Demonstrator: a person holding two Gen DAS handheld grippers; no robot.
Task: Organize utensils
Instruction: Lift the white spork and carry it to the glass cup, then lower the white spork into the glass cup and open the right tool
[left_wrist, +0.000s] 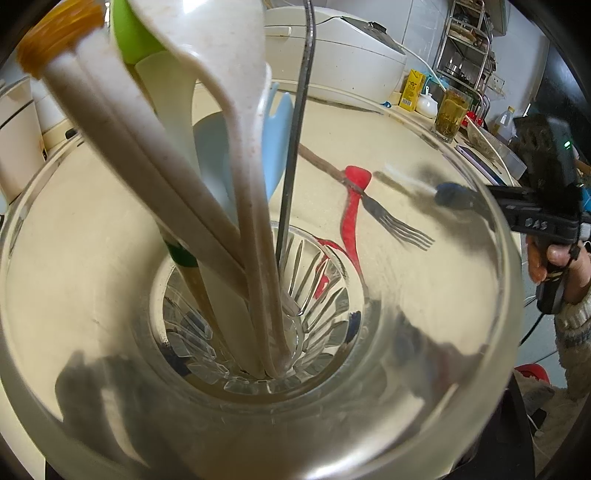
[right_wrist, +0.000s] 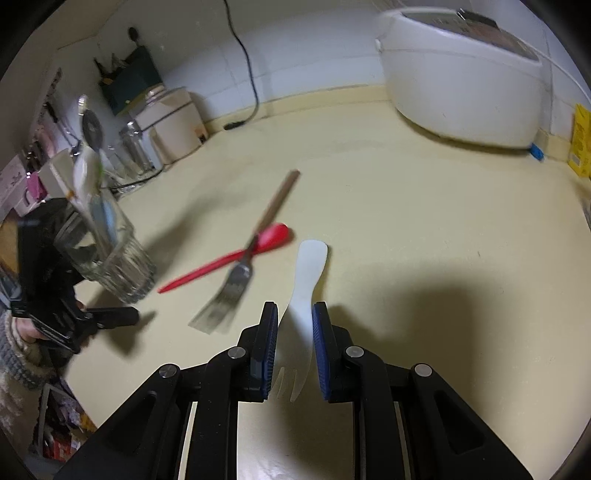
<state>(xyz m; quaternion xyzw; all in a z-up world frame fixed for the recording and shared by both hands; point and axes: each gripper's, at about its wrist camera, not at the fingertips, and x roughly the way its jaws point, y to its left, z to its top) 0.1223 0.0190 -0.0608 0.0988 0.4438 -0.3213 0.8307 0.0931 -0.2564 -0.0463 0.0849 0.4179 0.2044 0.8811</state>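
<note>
The step in hand looks to be picking up the pale white plastic fork (right_wrist: 312, 254) that lies flat on the cream worktop (right_wrist: 406, 221), handle pointing to twelve o'clock and tines back toward the camera. The right claw (right_wrist: 295, 310) straddles its narrow neck with the blue pads (right_wrist: 320, 332) standing close on either side; the right-hand pad seems to touch the edge, but I cannot tell whether both pads are pressing yet. To do this well, the pads should bite squarely on the neck, since a thin, slick plastic fork would likely twist or skid out of a lopsided pinch. The lift should go straight up, clear of the red plastic spoon (right_wrist: 236, 254) and the wooden-handled metal fork (right_wrist: 236, 280) that lies across it, both near at ten o'clock. At nine o'clock the left claw (left_wrist: 264, 338) appears clamped on the clear ribbed glass tumbler (right_wrist: 110, 258), tipped toward the right claw and already crowded with white, green and blue utensils and a steel handle. In the left wrist view the free room in the glass is at three o'clock, so the fork probably should enter there, handle down, and be let go only once it rests against the bottom.
</note>
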